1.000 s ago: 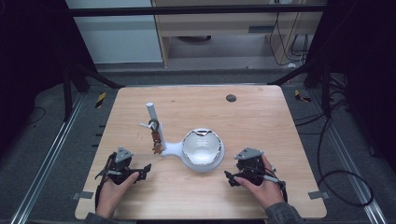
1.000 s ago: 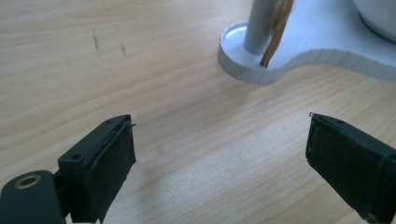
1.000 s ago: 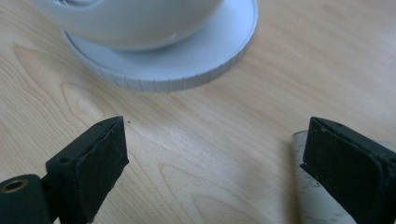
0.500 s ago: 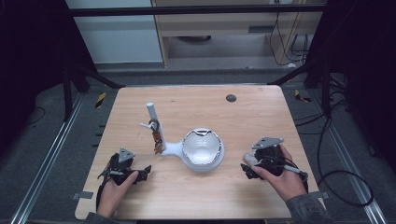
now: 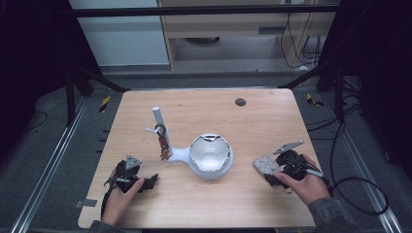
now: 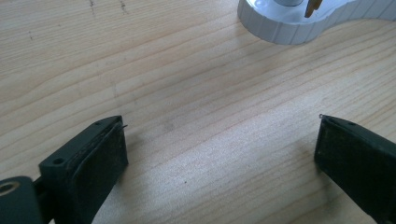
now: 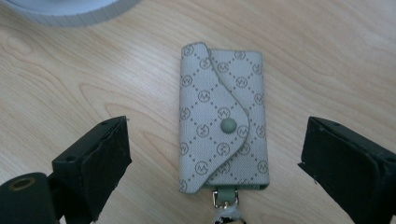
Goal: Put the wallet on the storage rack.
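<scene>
A grey-green patterned key case (image 7: 222,116) with a snap button lies flat on the wooden table (image 5: 204,111), right of a white dish (image 5: 210,154). My right gripper (image 7: 215,144) is open. Its jaws have just been closing, and they stand on either side of the case without touching it. The high view places the right gripper (image 5: 269,170) and the key case (image 5: 264,164) near the table's right edge. My left gripper (image 6: 219,140) is open over bare wood with nothing between its jaws, which have just been opening. In the high view the left gripper (image 5: 149,180) rests at the front left.
The dish joins a white base (image 5: 179,154) carrying an upright post (image 5: 158,119), and keys (image 5: 163,143) hang from a hook on it. The base's ribbed rim (image 6: 289,23) lies ahead of the left jaws. A dark round hole (image 5: 240,102) marks the far side of the table.
My right hand has moved right, away from the dish, toward the table's right edge. The key case now shows on the table at its jaws. The left hand has stayed put.
</scene>
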